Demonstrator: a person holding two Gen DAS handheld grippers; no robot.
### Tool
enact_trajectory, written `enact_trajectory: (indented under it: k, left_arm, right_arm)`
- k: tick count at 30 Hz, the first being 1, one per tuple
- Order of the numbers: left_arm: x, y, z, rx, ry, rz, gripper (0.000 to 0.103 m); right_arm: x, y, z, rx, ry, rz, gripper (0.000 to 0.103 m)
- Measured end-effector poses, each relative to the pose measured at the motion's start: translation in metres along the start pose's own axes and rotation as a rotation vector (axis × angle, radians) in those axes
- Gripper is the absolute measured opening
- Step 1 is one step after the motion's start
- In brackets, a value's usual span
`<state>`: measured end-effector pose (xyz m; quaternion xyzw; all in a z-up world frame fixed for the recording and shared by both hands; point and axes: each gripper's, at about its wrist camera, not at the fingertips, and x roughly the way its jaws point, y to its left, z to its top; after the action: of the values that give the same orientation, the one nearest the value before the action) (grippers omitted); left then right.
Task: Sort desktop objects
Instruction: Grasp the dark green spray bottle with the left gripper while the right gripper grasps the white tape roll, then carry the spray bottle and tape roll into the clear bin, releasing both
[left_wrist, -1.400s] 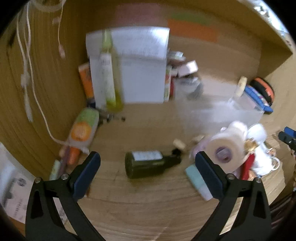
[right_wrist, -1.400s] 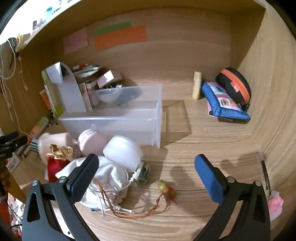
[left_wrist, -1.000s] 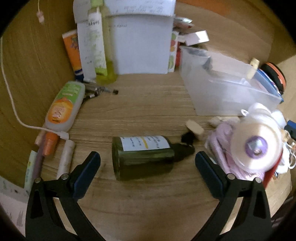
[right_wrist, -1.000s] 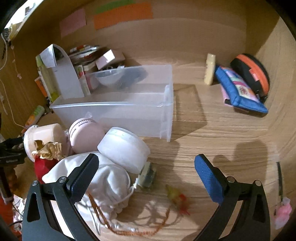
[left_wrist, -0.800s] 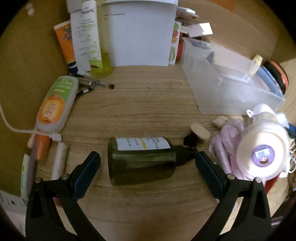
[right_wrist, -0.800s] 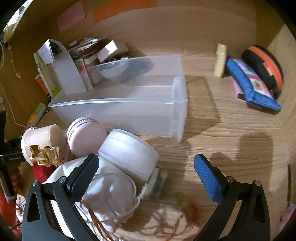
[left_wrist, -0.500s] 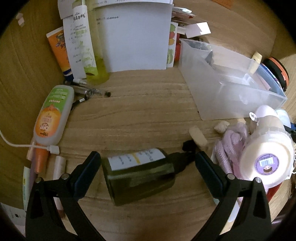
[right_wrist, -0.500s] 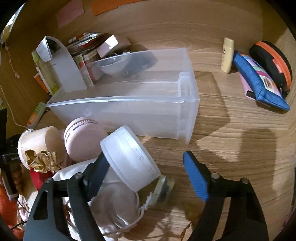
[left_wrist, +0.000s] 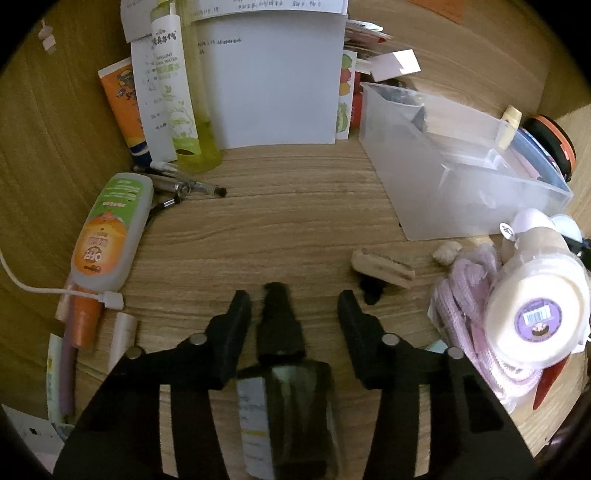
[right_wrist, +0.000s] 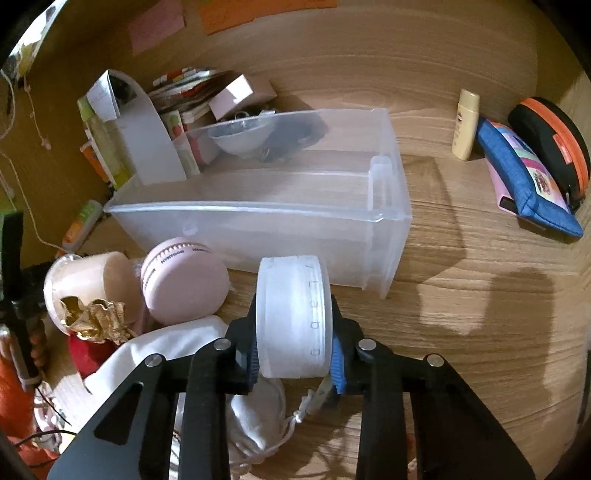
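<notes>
My left gripper (left_wrist: 293, 310) has closed around a dark green bottle (left_wrist: 291, 402) with a black cap, which points forward between the fingers; the fingers grip its body low in the left wrist view. My right gripper (right_wrist: 293, 350) is shut on a round frosted white jar (right_wrist: 293, 317), held on edge just in front of the clear plastic bin (right_wrist: 384, 218). The bin (left_wrist: 461, 206) also shows in the left wrist view at the right.
Left wrist view: an orange-green tube (left_wrist: 110, 232), pens (left_wrist: 192, 186), a white file holder (left_wrist: 273, 81), a cork stopper (left_wrist: 382, 267), a cream jar (left_wrist: 535, 317). Right wrist view: a pink round case (right_wrist: 184, 280), a white pouch (right_wrist: 177, 354), a blue pencil case (right_wrist: 524, 177), a black-orange case (right_wrist: 554, 140).
My left gripper closed in on the green bottle, which turned from lying sideways to pointing forward between the fingers. My right gripper moved forward and shut on the white jar, lifting it on edge.
</notes>
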<state>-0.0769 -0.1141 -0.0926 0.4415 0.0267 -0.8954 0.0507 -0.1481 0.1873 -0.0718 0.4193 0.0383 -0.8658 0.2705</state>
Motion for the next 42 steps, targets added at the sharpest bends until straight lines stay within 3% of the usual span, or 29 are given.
enact_trajectory:
  k: [2, 10, 21, 34, 42]
  left_arm:
    - [0.000, 0.001, 0.000, -0.002, -0.004, 0.001, 0.040]
    - [-0.013, 0.009, -0.013, -0.055, -0.027, -0.006, 0.039]
    - [-0.054, 0.003, -0.009, -0.076, -0.145, -0.043, 0.039]
    - [-0.091, -0.031, 0.031, 0.003, -0.250, -0.121, 0.039]
    - [-0.091, -0.046, 0.069, 0.037, -0.255, -0.151, 0.039]
  right_arm:
    - [-0.007, -0.001, 0.002, 0.007, -0.011, 0.004, 0.027]
    - [-0.024, -0.002, 0.003, 0.023, -0.042, 0.013, 0.027]
    - [-0.054, 0.001, 0.008, 0.019, -0.098, 0.037, 0.027]
    - [-0.089, 0.002, 0.031, -0.007, -0.163, 0.050, 0.027]
    - [-0.096, -0.001, 0.057, -0.028, -0.208, 0.071, 0.027]
